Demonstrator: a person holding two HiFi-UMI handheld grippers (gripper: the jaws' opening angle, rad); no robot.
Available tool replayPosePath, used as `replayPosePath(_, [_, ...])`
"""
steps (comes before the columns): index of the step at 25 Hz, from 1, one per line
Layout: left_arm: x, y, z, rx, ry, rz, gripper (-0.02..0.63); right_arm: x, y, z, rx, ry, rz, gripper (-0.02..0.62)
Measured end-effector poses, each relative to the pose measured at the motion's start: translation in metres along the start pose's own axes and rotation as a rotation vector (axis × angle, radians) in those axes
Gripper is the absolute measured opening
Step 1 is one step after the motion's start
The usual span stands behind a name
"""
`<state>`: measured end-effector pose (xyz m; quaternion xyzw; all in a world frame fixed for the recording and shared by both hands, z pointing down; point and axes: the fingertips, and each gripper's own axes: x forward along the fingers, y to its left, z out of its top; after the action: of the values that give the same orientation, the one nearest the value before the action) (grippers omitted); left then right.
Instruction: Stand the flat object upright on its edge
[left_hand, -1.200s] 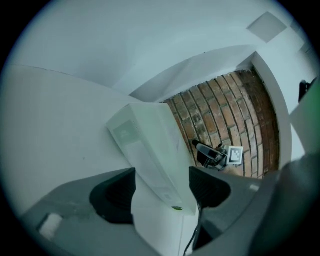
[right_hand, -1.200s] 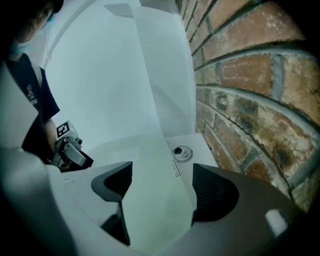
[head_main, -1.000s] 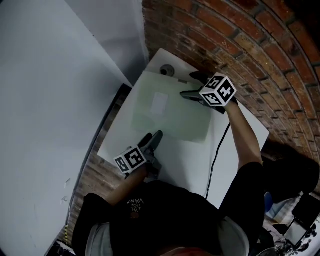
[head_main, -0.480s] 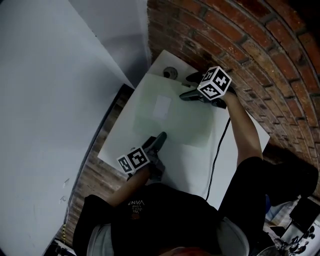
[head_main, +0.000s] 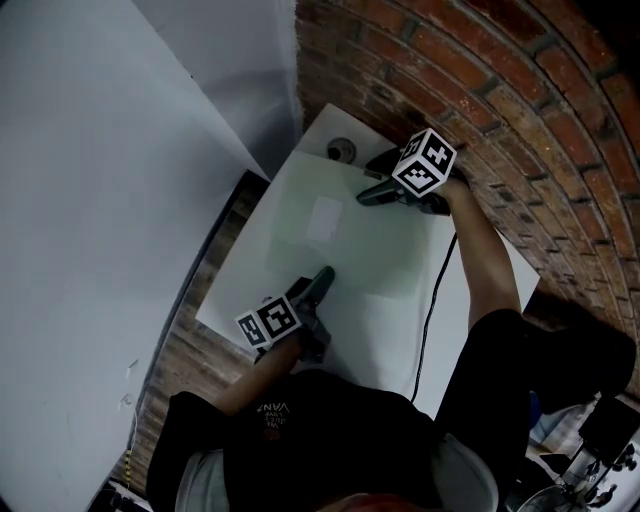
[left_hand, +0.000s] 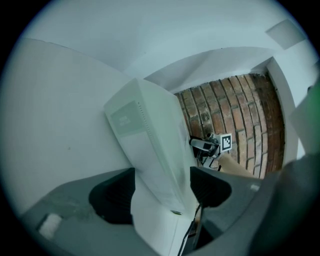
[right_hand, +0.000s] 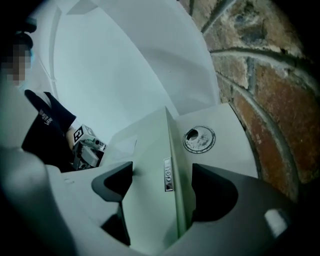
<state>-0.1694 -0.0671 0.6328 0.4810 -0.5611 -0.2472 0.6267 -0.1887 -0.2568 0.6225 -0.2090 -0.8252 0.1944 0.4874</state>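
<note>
A pale green flat board (head_main: 345, 240) with a white label lies over the white table (head_main: 385, 325), its far side raised off the surface. My left gripper (head_main: 322, 276) holds its near edge; in the left gripper view the board (left_hand: 150, 145) fills the gap between the jaws of that gripper (left_hand: 162, 192). My right gripper (head_main: 368, 194) holds the far edge by the brick wall. In the right gripper view the board's thin edge (right_hand: 172, 165) runs between the jaws of that gripper (right_hand: 162, 182), one jaw over each face.
A brick wall (head_main: 520, 120) rises close behind the right gripper. A round cable hole (head_main: 341, 149) sits in the table's far corner. A black cable (head_main: 430, 310) runs across the table's right side. A white wall panel (head_main: 100, 200) stands at left.
The right gripper has shifted a little toward the wall and upward with the board's far edge. The board looks more tilted. The left gripper has barely moved.
</note>
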Motion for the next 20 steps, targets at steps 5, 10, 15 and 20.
replayPosePath(5, [0.0,0.002,0.002,0.004,-0.003,0.005,0.344,0.0,0.002,-0.002,-0.001,0.008,0.001,0.36])
replayPosePath(10, [0.0,0.005,0.006,0.018,-0.005,0.025,0.325,-0.003,0.004,-0.007,0.021,0.001,-0.007,0.35])
replayPosePath(15, [-0.001,0.006,0.01,0.029,0.001,0.031,0.315,-0.007,0.007,-0.011,0.036,-0.026,-0.034,0.345])
replayPosePath(20, [-0.002,0.005,0.015,0.063,0.013,0.034,0.314,-0.013,0.01,-0.015,0.047,-0.074,-0.067,0.342])
